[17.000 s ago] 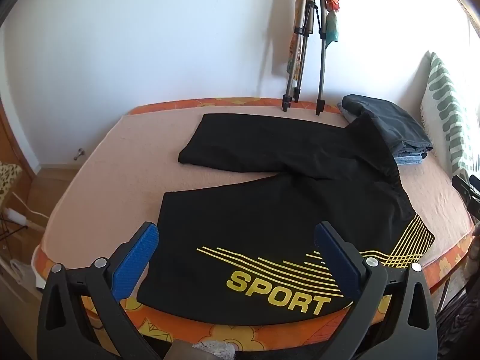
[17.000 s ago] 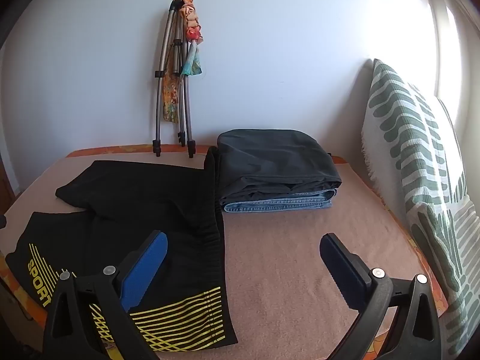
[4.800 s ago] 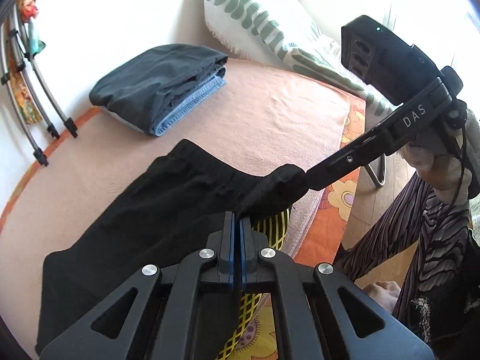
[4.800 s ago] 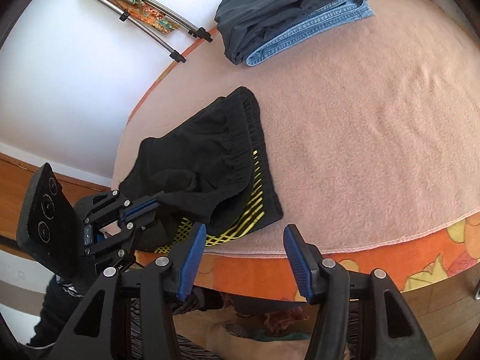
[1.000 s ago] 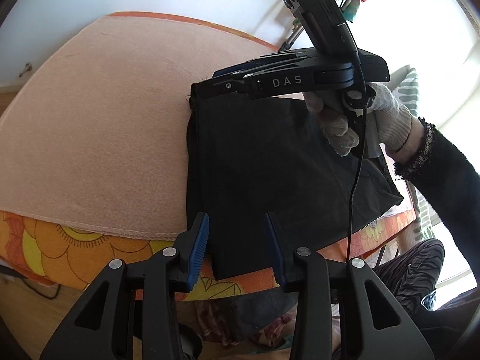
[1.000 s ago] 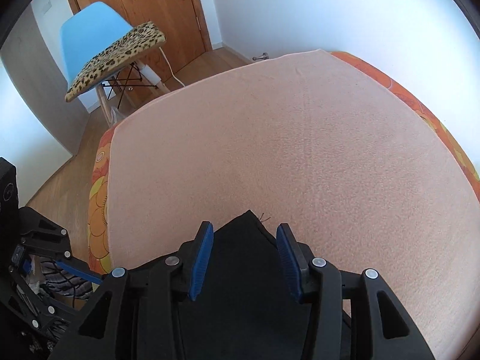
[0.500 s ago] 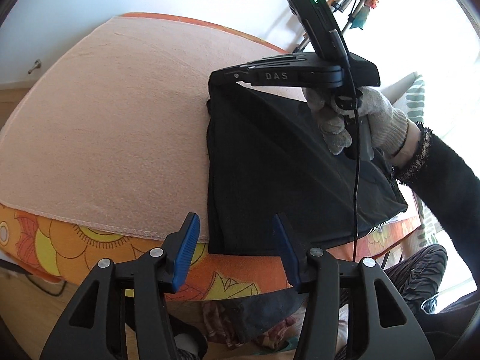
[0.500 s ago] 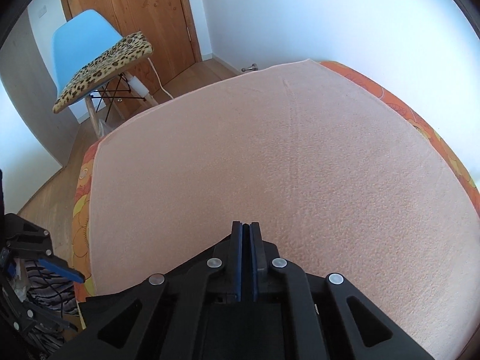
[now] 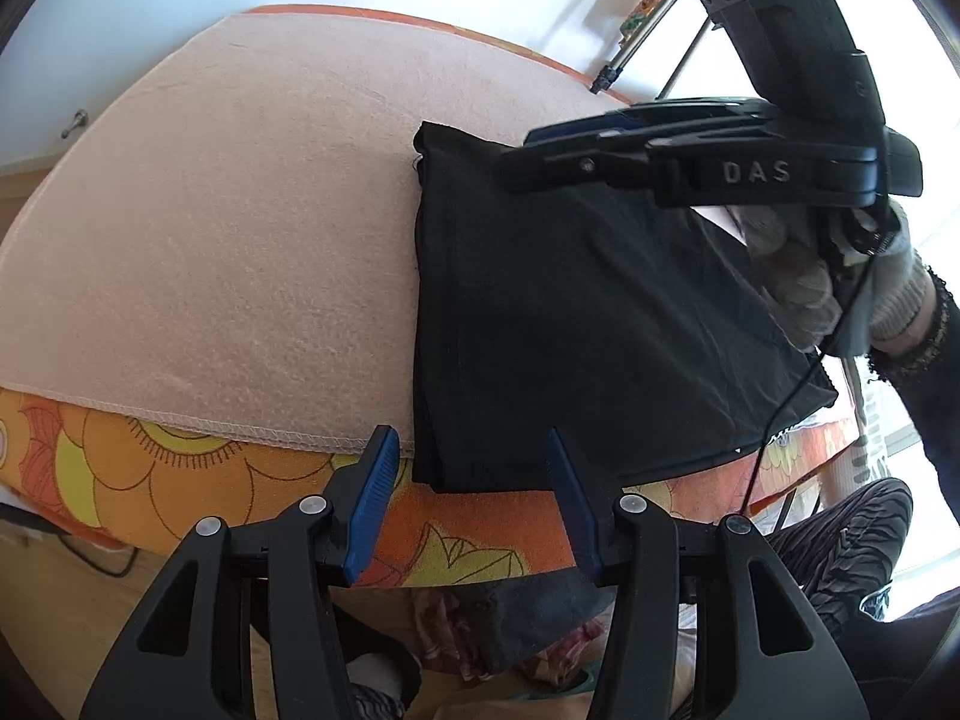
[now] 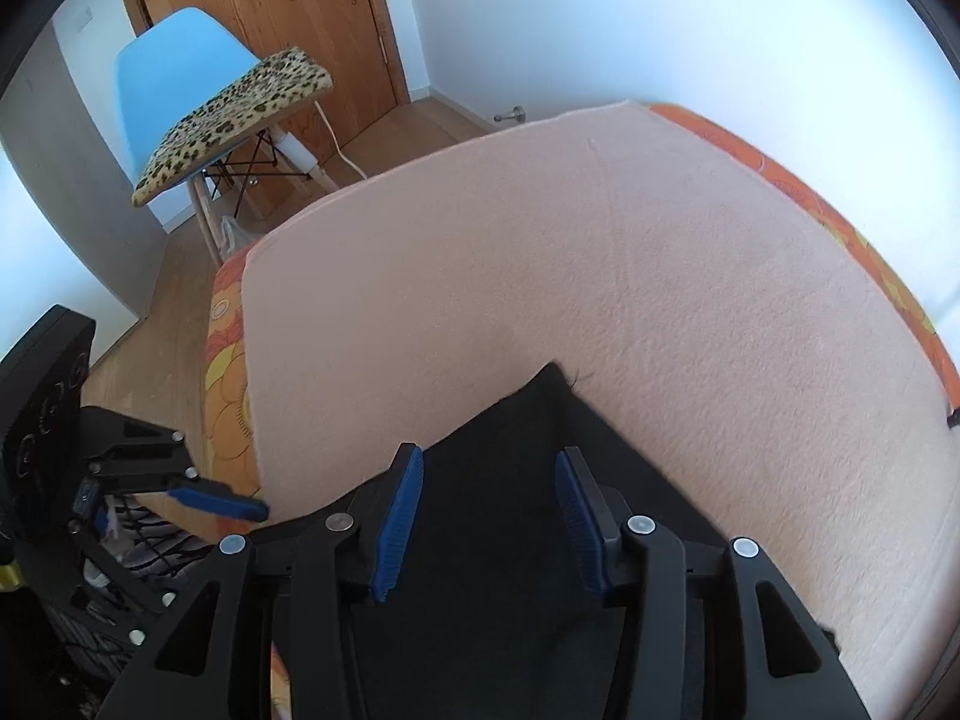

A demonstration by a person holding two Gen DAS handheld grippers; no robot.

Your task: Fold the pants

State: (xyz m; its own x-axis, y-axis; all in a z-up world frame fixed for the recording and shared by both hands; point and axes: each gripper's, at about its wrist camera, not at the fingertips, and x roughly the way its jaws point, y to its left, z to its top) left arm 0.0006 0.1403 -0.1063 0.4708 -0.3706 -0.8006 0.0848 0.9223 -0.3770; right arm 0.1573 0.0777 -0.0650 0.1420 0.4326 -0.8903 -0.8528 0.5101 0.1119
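Note:
The black pants (image 9: 570,330) lie folded into a flat rectangle on the pink blanket (image 9: 240,228), their near end hanging at the bed's front edge. My left gripper (image 9: 474,480) is open just off that near end, its blue pads clear of the cloth. My right gripper (image 10: 489,480) hovers over the far left corner of the pants (image 10: 540,414); its jaws are opening, with cloth lying below the gap and nothing pinched. In the left wrist view the right gripper (image 9: 522,159) shows side-on, held by a gloved hand (image 9: 804,282). The left gripper (image 10: 240,504) appears low left in the right wrist view.
An orange flowered sheet (image 9: 180,480) covers the bed's edge. A blue chair with a leopard cushion (image 10: 234,102) and a wooden door (image 10: 270,12) stand beyond the bed's far end. Tripod legs (image 9: 630,54) lean on the wall. A person's striped trousers (image 9: 840,540) are at the right.
The right gripper, shut on the pants' far corner half a second ago, has opened and lifted off it. The left gripper's jaws widened slightly. The pants now lie flat.

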